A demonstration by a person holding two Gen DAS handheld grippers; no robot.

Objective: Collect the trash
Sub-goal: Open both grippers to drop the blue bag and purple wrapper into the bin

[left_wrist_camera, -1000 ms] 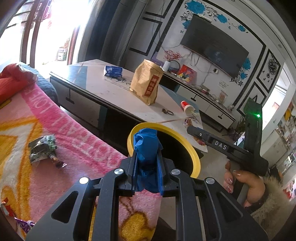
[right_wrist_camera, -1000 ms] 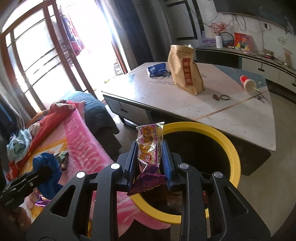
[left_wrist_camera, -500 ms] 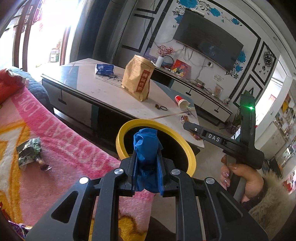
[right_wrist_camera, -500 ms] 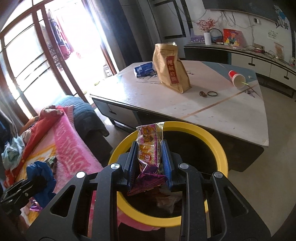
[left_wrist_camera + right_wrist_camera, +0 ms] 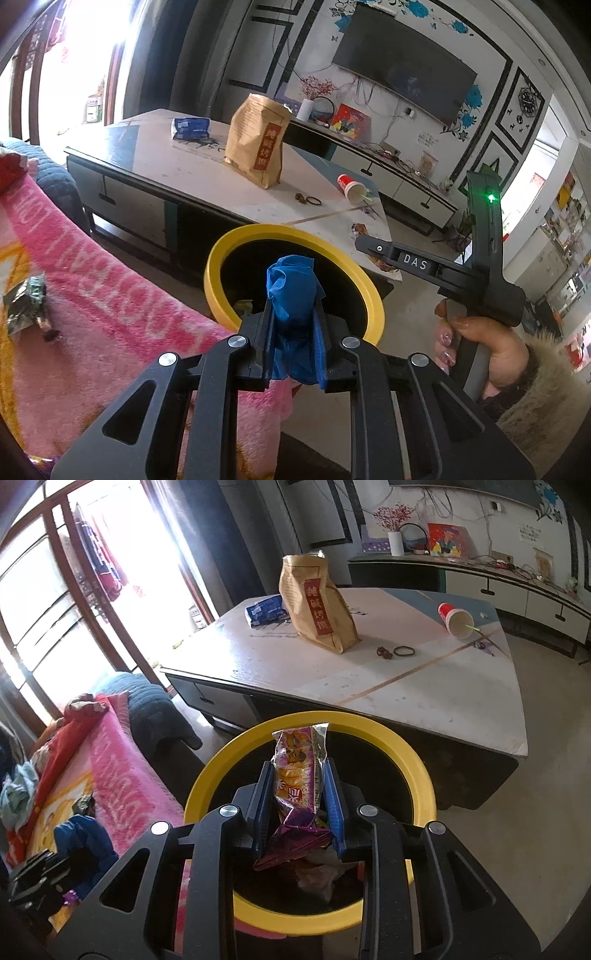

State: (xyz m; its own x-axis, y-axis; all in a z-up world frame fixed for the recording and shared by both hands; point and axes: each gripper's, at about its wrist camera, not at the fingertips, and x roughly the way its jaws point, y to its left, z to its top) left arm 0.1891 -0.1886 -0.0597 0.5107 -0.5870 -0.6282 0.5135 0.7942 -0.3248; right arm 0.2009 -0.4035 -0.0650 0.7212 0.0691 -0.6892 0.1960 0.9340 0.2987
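1. Low table [image 5: 424, 686] at 12 o'clock, carrying brown paper bag [image 5: 317, 605].
2. Yellow-rimmed bin [image 5: 421, 775] below both grippers.
3. Left gripper [image 5: 293, 332] clamped on crumpled blue plastic [image 5: 291, 284].
4. Right gripper [image 5: 297, 805] pinching snack wrapper [image 5: 299, 771] over bin opening.

Beyond the claw: low table [image 5: 388, 686], pale top. Brown paper bag [image 5: 317, 605] upright on it; blue packet [image 5: 266, 611] just behind-left of bag. Hair tie [image 5: 403, 650] right of bag. Television [image 5: 402, 62] on far wall. Pink blanket [image 5: 110, 314] left of claw.
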